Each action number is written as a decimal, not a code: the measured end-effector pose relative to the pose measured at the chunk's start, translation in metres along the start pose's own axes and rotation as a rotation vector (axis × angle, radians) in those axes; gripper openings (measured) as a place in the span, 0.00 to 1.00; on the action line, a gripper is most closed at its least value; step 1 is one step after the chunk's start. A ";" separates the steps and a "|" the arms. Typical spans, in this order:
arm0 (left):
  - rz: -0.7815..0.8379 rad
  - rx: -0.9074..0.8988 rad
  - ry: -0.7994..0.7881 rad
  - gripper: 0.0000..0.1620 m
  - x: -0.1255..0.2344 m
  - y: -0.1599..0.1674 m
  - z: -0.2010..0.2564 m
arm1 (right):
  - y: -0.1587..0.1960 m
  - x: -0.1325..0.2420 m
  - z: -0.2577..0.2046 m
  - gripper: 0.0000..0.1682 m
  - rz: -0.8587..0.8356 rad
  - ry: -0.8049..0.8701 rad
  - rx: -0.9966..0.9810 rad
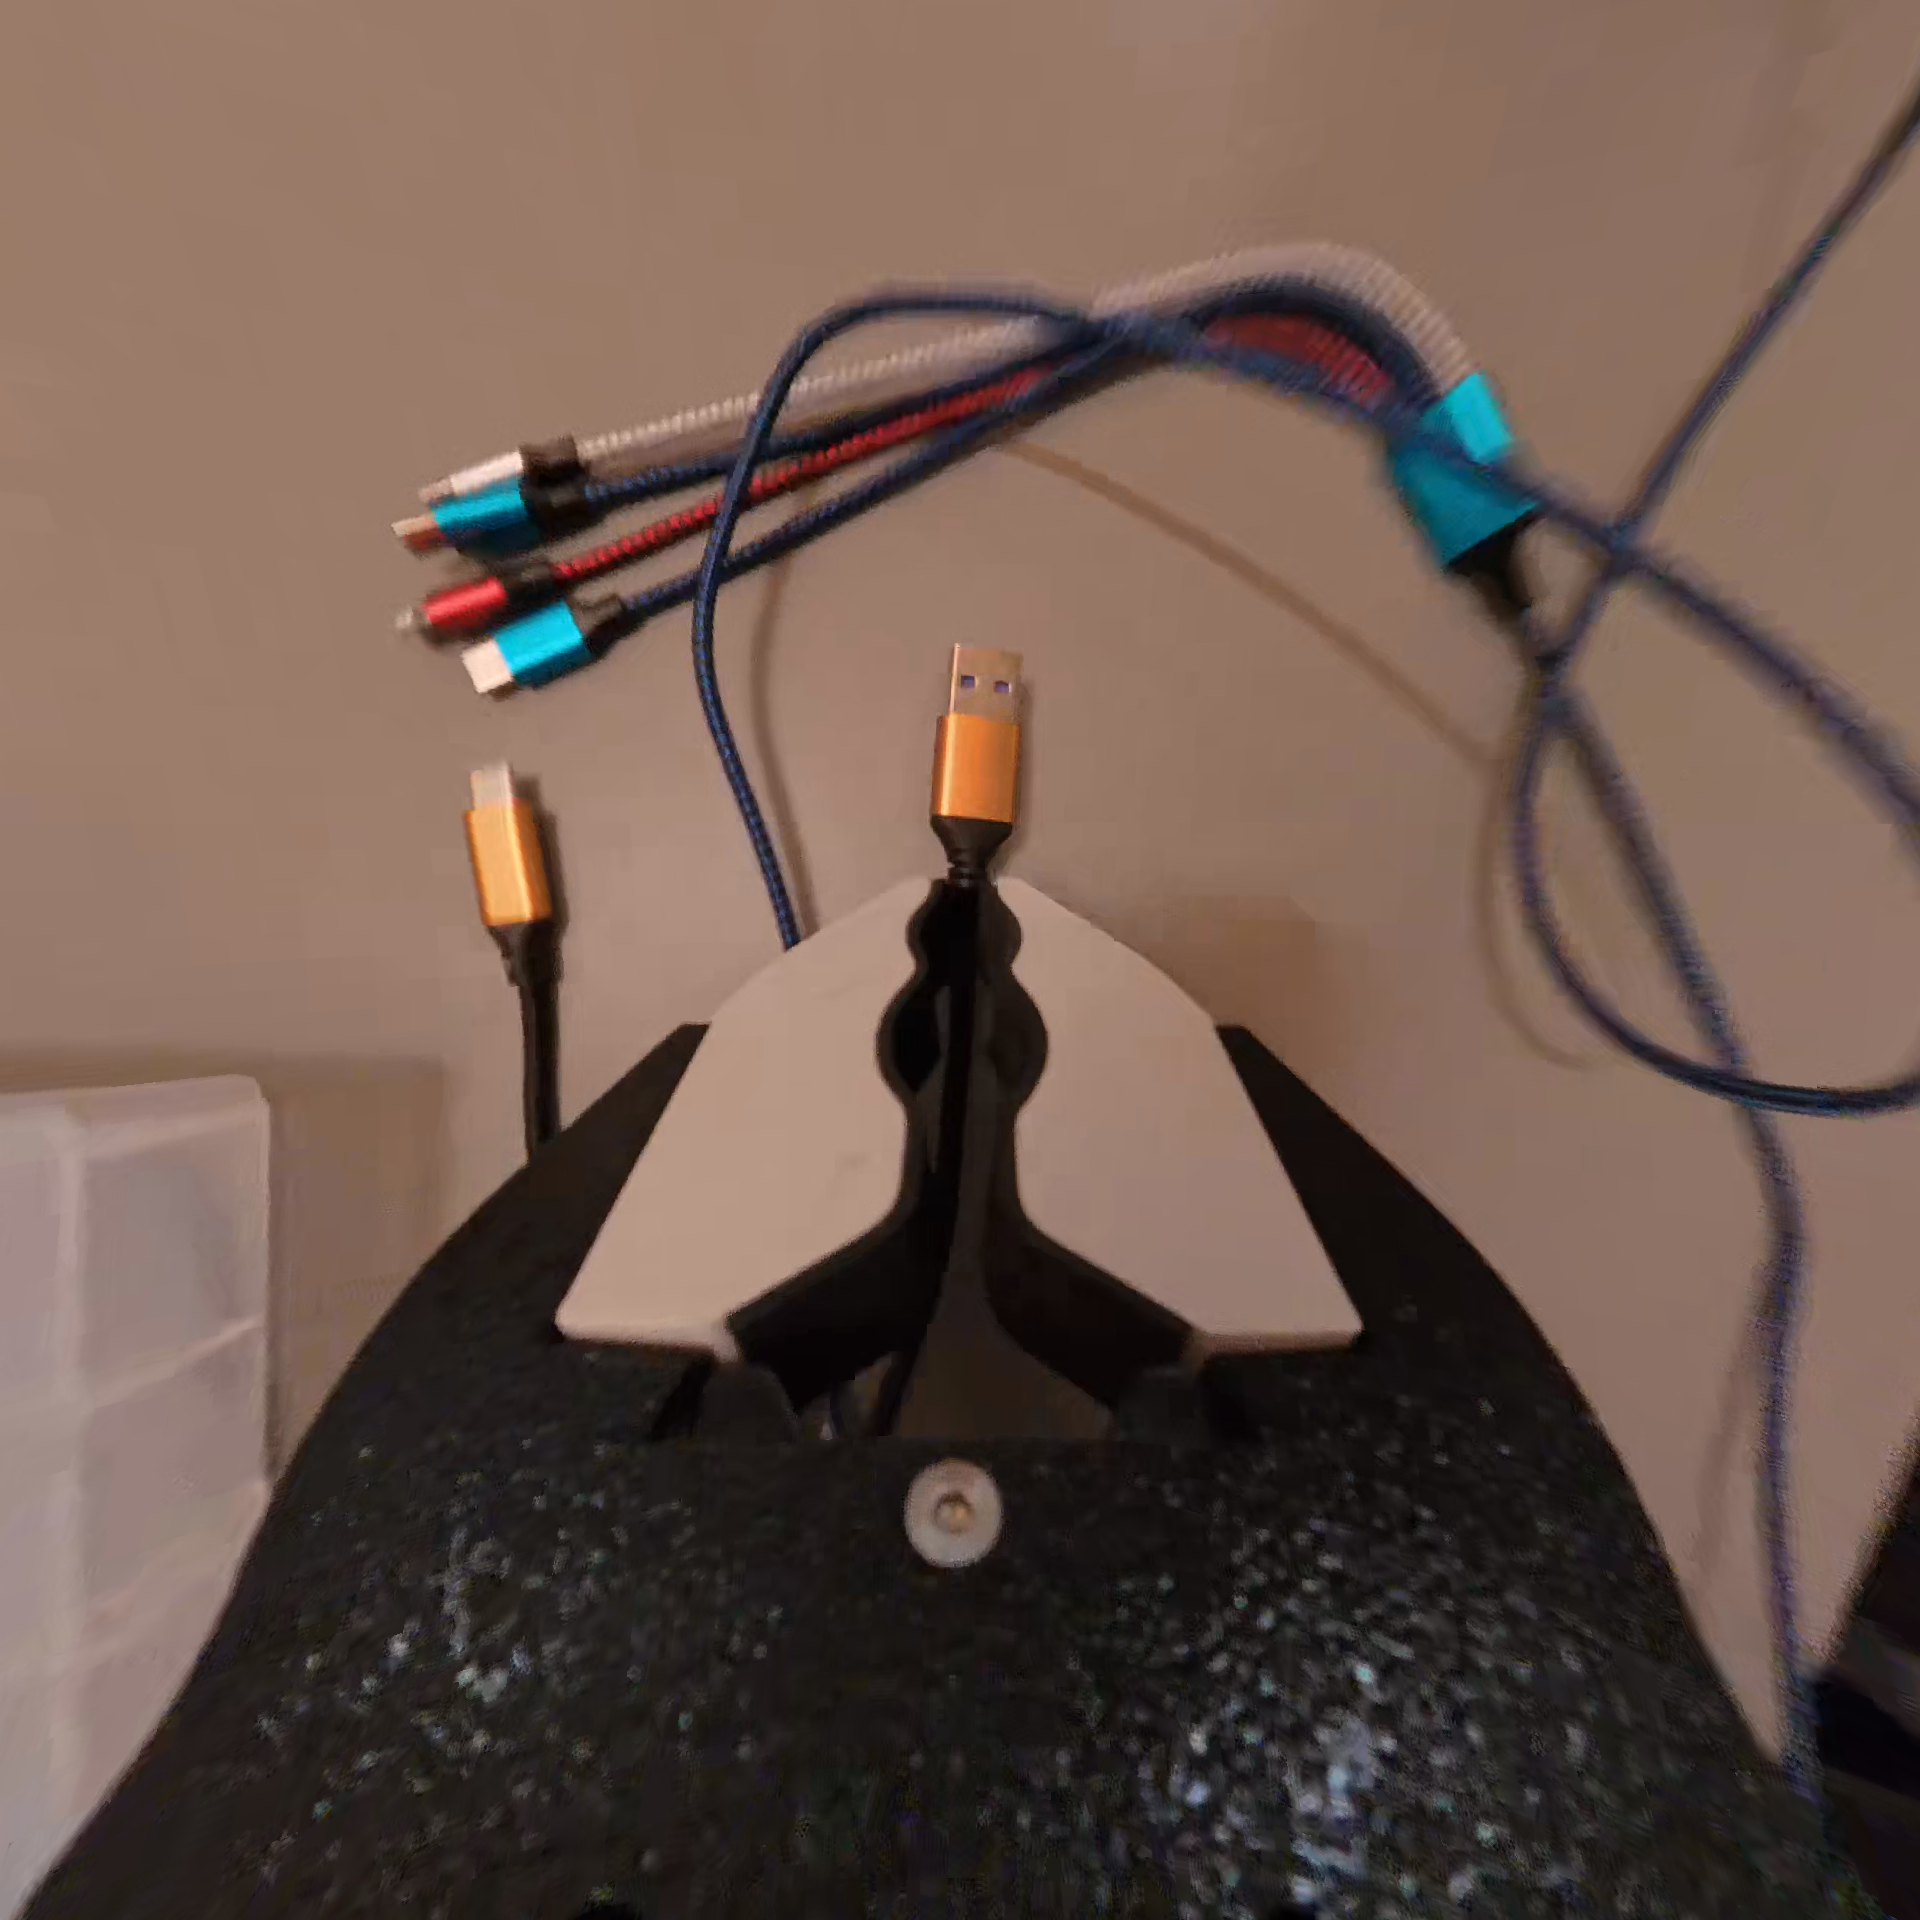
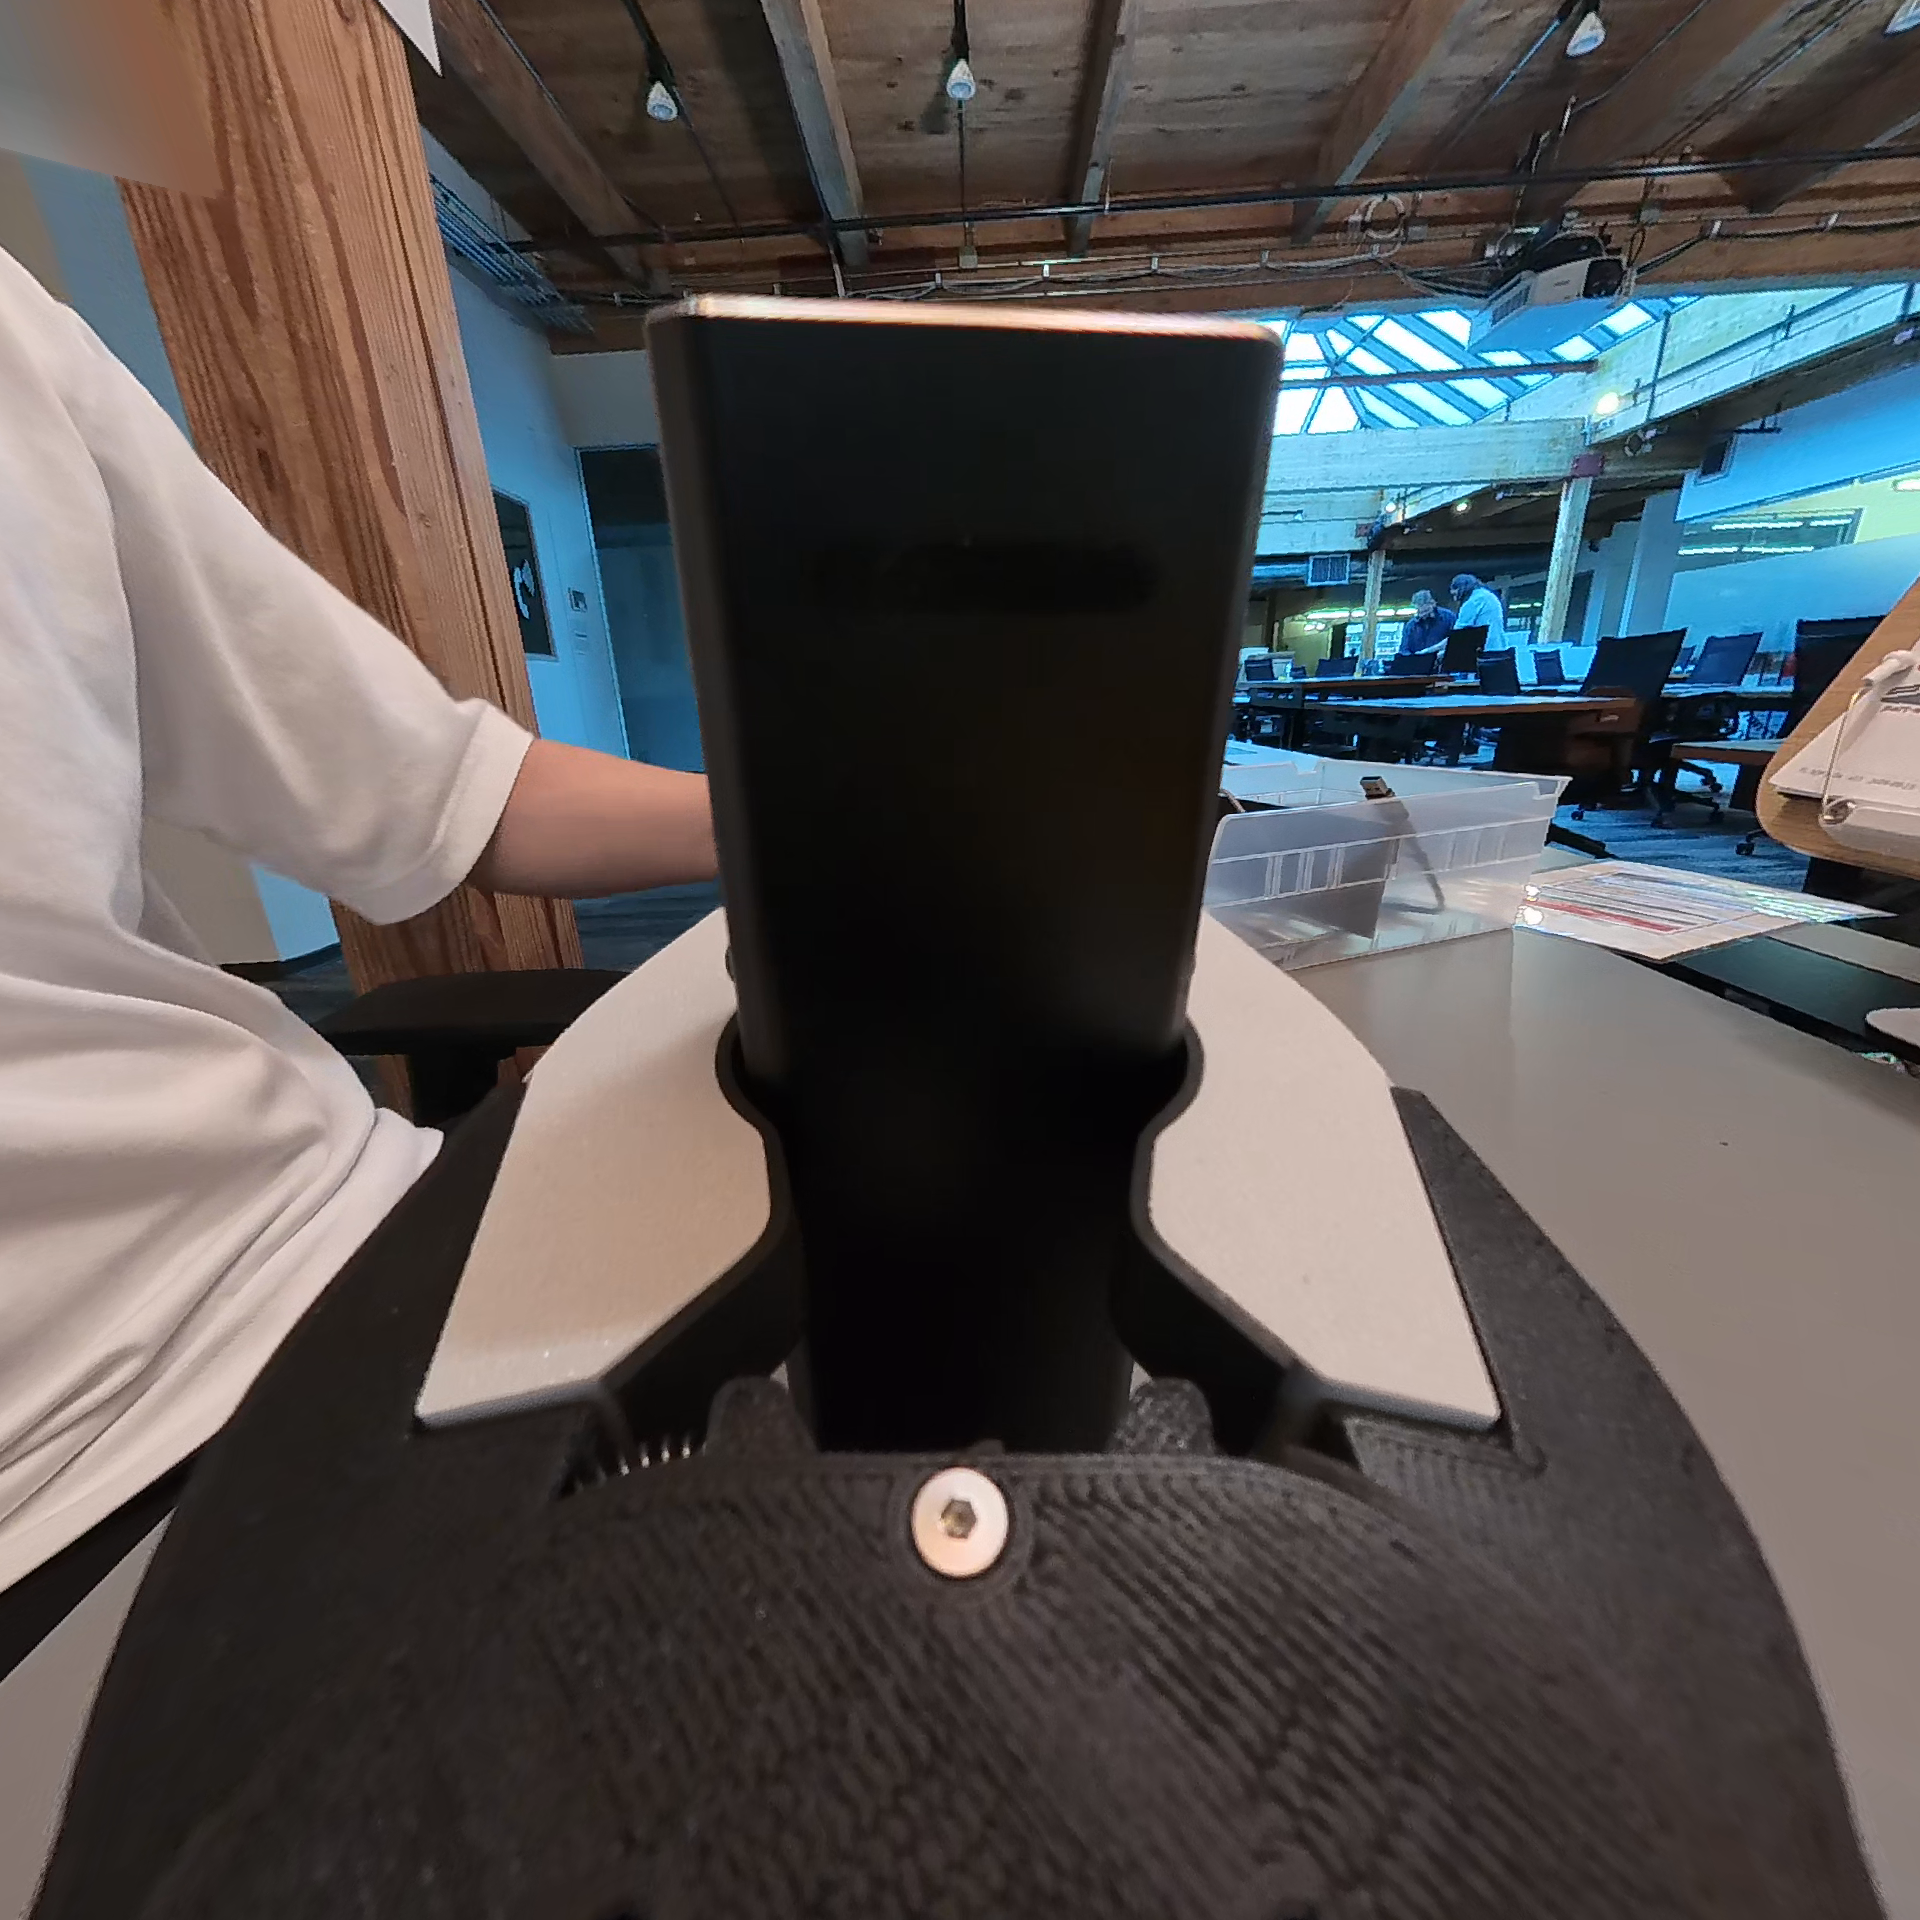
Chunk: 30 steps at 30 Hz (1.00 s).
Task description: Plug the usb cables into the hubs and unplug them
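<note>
Left wrist view: the left hand-held gripper (image 1: 961,894) is closed on a black cable (image 1: 951,1091) just below its orange USB plug (image 1: 977,743), which stands upright past the fingertips with bare beige surface (image 1: 1247,779) ahead. A second orange plug (image 1: 506,862) lies just left; a blurred bundle of blue, red and silver cables (image 1: 831,457) fans out beyond, and a clear bin (image 1: 125,1247) is at the left edge.

Right wrist view: the right hand-held gripper (image 2: 961,997) clamps a tall black hub (image 2: 961,675), held upright above the grey surface (image 2: 1610,1143). Open room lies to the right up to a clear tray (image 2: 1382,862); a person's sleeve (image 2: 208,727) crowds the left.
</note>
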<state>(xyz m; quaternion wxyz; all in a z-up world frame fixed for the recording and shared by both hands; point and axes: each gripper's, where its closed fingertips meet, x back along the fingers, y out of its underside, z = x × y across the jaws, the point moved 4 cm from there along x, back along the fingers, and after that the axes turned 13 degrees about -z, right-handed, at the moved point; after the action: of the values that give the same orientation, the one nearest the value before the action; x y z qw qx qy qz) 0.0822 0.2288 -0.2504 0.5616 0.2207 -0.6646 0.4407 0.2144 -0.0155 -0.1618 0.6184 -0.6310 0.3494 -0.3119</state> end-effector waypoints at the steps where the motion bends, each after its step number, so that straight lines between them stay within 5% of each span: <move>1: 0.080 0.015 0.057 0.02 0.011 -0.005 0.005 | 0.000 0.000 0.000 0.43 0.003 0.002 0.003; 5: 0.526 0.033 0.318 0.02 0.074 -0.037 0.027 | 0.000 0.000 0.000 0.43 0.002 -0.001 0.001; 13: 0.614 -0.121 0.379 0.02 0.105 -0.061 0.063 | 0.001 -0.001 0.000 0.43 -0.011 -0.004 0.000; 18: 0.531 -0.092 0.314 0.02 0.116 -0.075 0.068 | 0.000 0.000 0.001 0.43 0.001 -0.003 -0.005; 24: 0.238 -0.004 -0.032 0.02 0.160 -0.098 0.075 | 0.000 0.000 0.001 0.43 0.002 -0.008 -0.007; 30: 0.107 -0.064 0.070 0.02 0.168 -0.134 0.110 | 0.000 0.001 0.001 0.43 0.008 -0.006 -0.011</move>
<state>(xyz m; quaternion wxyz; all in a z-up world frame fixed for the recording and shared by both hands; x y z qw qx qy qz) 0.0814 0.1026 -0.0449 0.5669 0.1513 -0.6693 0.4558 0.2158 -0.0155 -0.1615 0.6173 -0.6340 0.3518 -0.3054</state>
